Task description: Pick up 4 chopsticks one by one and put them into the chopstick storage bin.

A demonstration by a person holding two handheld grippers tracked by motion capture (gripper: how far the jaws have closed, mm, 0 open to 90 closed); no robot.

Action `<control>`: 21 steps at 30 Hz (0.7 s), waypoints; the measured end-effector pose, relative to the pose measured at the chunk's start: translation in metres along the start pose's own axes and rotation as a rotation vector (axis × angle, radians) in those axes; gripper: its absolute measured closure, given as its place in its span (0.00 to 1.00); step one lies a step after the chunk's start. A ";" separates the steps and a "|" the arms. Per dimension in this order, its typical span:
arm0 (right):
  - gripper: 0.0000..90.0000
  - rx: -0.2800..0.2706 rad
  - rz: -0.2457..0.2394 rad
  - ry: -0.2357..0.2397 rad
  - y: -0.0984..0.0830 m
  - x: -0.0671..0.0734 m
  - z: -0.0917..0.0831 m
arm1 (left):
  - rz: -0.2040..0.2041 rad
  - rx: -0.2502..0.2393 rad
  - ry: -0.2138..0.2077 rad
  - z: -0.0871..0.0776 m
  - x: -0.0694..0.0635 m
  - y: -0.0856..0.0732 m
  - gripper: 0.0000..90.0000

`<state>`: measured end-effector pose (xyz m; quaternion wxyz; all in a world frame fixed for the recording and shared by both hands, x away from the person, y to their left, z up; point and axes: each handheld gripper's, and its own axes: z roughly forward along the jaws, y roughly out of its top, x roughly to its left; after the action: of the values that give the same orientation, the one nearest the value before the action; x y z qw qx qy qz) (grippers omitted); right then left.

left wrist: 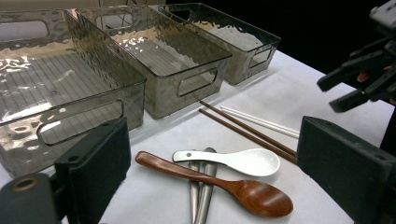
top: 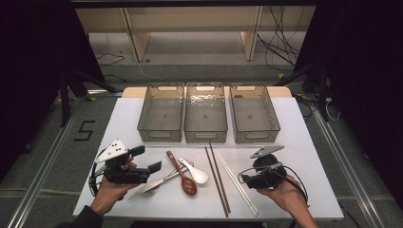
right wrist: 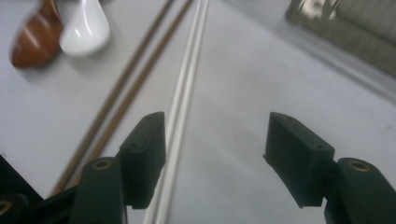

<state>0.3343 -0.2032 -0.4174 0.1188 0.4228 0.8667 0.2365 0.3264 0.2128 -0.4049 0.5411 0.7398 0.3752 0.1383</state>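
A white table [top: 294, 142] takes up most of the space, with three clear, grey-tinted bins [top: 206, 118] standing side by side along its far half, touching or nearly so. Nearer the person lies the cutlery. A pair of brown chopsticks [top: 217, 178] and a pair of white chopsticks [top: 236, 183] lie close together, running from just before the middle bin towards the near edge. To their left a wooden spoon [top: 183, 175] and a white ceramic spoon [top: 195, 172] lie across some metal cutlery [top: 154, 184]. The left gripper [top: 145, 159] is held low at the left of the table, pointing towards the spoons, its jaws wide apart with nothing between them. The right gripper [right wrist: 215, 154] hovers just right of the white chopsticks [right wrist: 184, 102], jaws likewise spread and empty; in its own view the white pair passes right beside one jaw, not between the two.
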 end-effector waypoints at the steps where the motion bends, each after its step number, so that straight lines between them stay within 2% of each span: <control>1: 0.46 0.023 -0.006 -0.004 0.000 0.000 0.003 | 0.002 0.001 0.000 0.000 0.000 0.000 0.10; 6: 0.48 0.137 -0.025 0.029 -0.002 0.006 0.016 | 0.001 0.000 0.003 0.000 0.000 0.000 0.10; 7: 0.48 0.137 -0.025 0.029 -0.002 0.006 0.016 | 0.002 0.001 0.003 0.000 0.000 0.000 0.10; 9: 0.50 0.193 -0.037 0.028 -0.004 0.007 0.022 | 0.006 0.002 0.002 0.000 0.000 0.000 0.10; 16: 0.53 0.262 -0.040 0.047 -0.007 0.011 0.029 | 0.007 0.002 0.003 0.000 0.000 0.000 0.10; 21: 0.56 0.292 -0.046 0.042 -0.009 0.012 0.032 | 0.009 0.003 0.003 0.000 0.000 0.000 0.10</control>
<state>0.3338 -0.1886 -0.4493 0.0431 0.4105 0.9037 0.1140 0.3263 0.2130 -0.4047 0.5389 0.7421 0.3728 0.1410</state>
